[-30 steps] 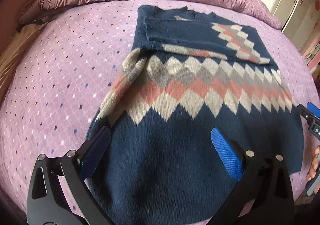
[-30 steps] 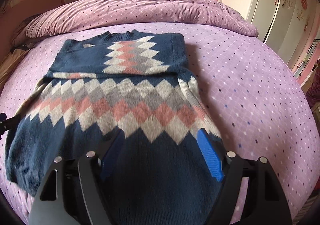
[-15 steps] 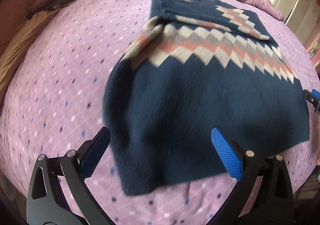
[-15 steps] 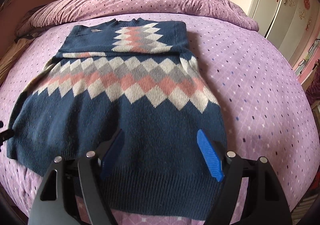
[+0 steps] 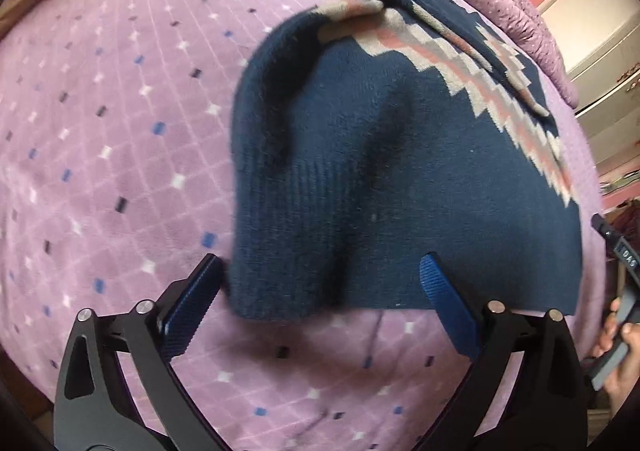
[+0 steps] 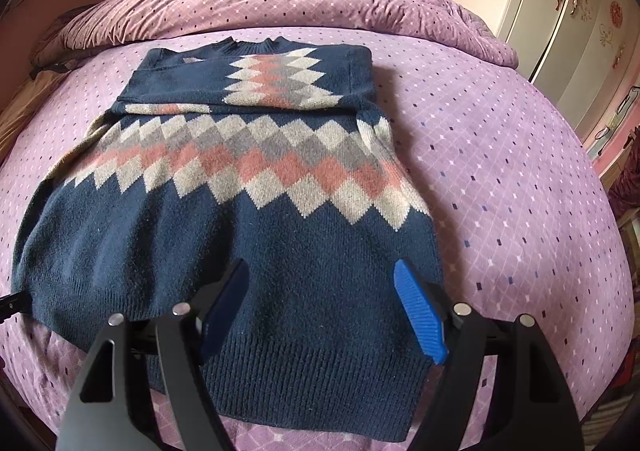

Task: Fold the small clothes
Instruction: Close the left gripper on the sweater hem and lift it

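Note:
A navy knitted sweater (image 6: pixel 280 211) with a band of grey, pink and cream diamonds lies flat on the bed, its sleeves folded across the chest. My right gripper (image 6: pixel 320 267) hovers open over the right part of the ribbed hem. In the left wrist view the sweater (image 5: pixel 400 171) shows its rumpled left hem corner. That corner lies between the fingers of my left gripper (image 5: pixel 320 265), whose jaws are closing, and the pads stand clear of the cloth. At the right edge of that view a hand (image 5: pixel 616 339) holds the other gripper.
The bed has a purple cover (image 6: pixel 500 171) with a small diamond print. A bunched duvet (image 6: pixel 280 3) of the same cloth lies behind the sweater. A cream wardrobe (image 6: pixel 560 11) stands to the right, with a striped wall behind the bed.
My left gripper has dropped and slid back to the sweater's left hem corner, rolling as it went; the corner has rumpled. The right gripper drew back slightly, so more of the hem shows.

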Motion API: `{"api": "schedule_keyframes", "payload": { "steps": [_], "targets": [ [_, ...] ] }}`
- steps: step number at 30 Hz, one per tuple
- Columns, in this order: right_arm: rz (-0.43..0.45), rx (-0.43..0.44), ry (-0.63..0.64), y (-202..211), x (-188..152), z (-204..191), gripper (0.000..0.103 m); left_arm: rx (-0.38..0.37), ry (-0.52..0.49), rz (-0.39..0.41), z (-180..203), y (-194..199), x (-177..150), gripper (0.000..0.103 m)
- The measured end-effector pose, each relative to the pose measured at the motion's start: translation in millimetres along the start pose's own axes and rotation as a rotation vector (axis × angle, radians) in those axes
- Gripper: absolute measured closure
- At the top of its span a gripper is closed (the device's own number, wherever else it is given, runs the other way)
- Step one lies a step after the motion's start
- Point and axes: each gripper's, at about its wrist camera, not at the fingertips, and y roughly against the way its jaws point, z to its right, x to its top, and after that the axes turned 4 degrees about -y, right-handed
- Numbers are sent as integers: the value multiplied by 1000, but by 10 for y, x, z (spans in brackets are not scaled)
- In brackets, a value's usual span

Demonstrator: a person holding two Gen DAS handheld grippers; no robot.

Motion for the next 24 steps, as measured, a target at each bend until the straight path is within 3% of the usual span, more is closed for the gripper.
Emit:
{"api": "schedule_keyframes", "payload": {
  "steps": [3, 6, 7, 8, 13, 24],
  "targets": [
    [-3, -2, -6, -11, 1, 16, 27, 3, 5, -6, 11, 7, -6, 27],
    [-4, -6, -6, -19, -19, 23, 27, -1, 38, -16, -52, 17, 4, 57],
    [-5, -7, -7, -21, -27, 28, 27, -8, 56, -22, -96, 26, 4, 75],
    [-7, -9, -10, -21, -39, 37, 27, -11, 61, -26, -136, 37, 18, 81],
    [-29, -26, -45, 25, -135, 155, 27, 31, -23, -52, -3, 40, 99, 92],
    [-136, -94, -127, 117, -568, 654, 27, 61, -52, -66, 62, 22, 171, 93]
  ]
}}
